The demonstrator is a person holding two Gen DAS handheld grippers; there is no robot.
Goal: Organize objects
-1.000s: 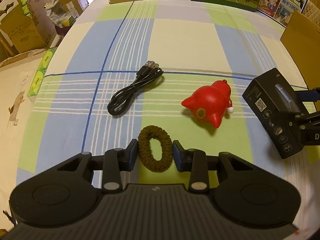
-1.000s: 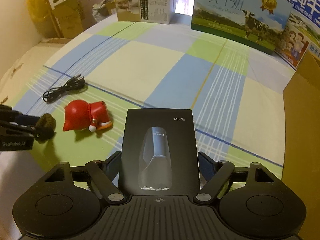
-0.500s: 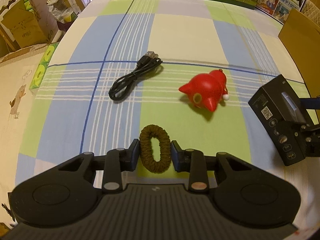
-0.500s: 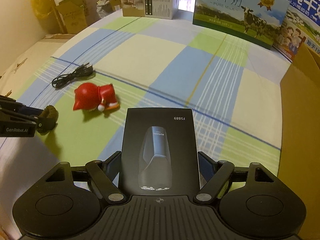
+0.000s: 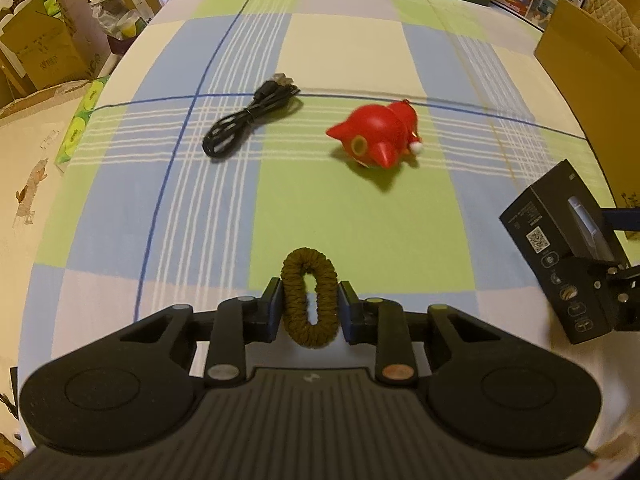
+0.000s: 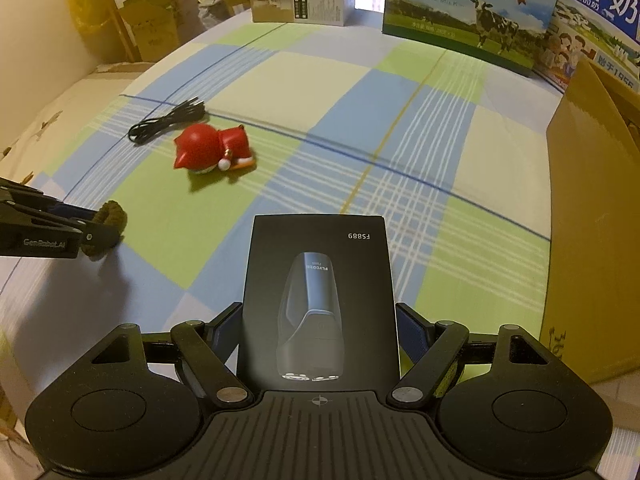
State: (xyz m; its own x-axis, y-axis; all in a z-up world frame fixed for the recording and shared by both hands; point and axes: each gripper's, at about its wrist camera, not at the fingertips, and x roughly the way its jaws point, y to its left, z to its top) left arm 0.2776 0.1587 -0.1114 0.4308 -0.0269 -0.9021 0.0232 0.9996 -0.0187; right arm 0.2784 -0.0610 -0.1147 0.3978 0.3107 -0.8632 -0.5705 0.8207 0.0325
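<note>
Hair tie (image 5: 310, 298) pinched between left gripper (image 5: 309, 309) fingers, raised over checked surface (image 5: 360, 220). Black box (image 6: 320, 304) clamped in right gripper (image 6: 320, 332), right of the hair tie. Beyond the hair tie, red toy (image 5: 376, 136); farther left, coiled black cable (image 5: 248, 120). Cardboard box (image 6: 596, 220) at far right.

Both views are lit dimly and warmly from overhead, with a yellow cast. Soft shadows are thrown under the red rounded plastic toy (image 5: 374, 136) and the left claw (image 6: 108, 232). Edges are bent and vignetted by fisheye distortion; slight blur is seen.
</note>
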